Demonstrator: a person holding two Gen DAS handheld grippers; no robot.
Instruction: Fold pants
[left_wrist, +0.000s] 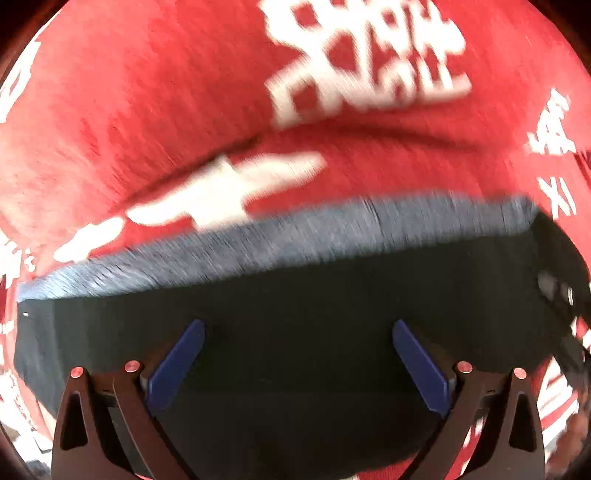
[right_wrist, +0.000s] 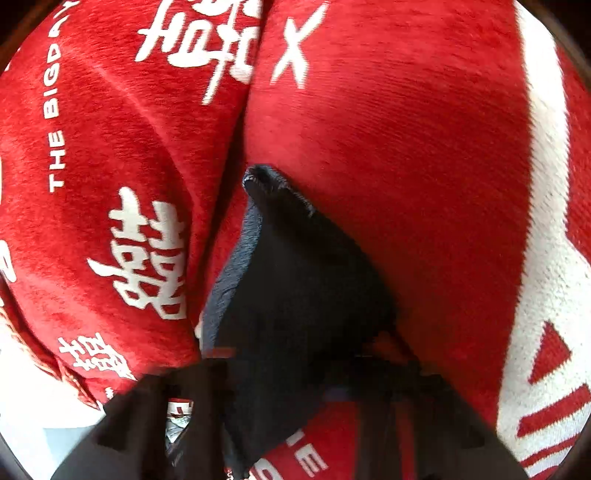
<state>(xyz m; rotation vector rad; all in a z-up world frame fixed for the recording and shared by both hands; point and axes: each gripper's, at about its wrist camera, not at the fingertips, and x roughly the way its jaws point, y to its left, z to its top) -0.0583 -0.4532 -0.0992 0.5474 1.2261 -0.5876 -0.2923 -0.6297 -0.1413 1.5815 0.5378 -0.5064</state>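
The landmark throughout is the red fleece blanket with white printed lettering, which fills the background of both wrist views.

In the left wrist view, the dark navy fabric pants lie flat on that blanket, covering its near part from the left side of the frame across to the right. Their far edge is a lighter grey-blue fuzzy band that runs slantwise, lower at the left and higher at the right, and the blanket's white characters show just beyond it (the whole view is smeared with motion blur). The left gripper hangs over the dark cloth with its two blue fingers spread wide apart and nothing between them; whether the tips touch the fabric cannot be told.

In the right wrist view, a fold line in the blanket runs down from the top centre, with white characters and the words "THE BIGDA…" to the left of it and plain red pile to the right, then a broad white stripe at the far right. A bunch of the pants rises from the bottom centre to a narrow tip over the blanket's crease, its paler grey inner face showing along the left edge. The right gripper appears only as blurred black shapes at the bottom of the frame, with the cloth passing down between them; whether its fingers are together or apart cannot be told.
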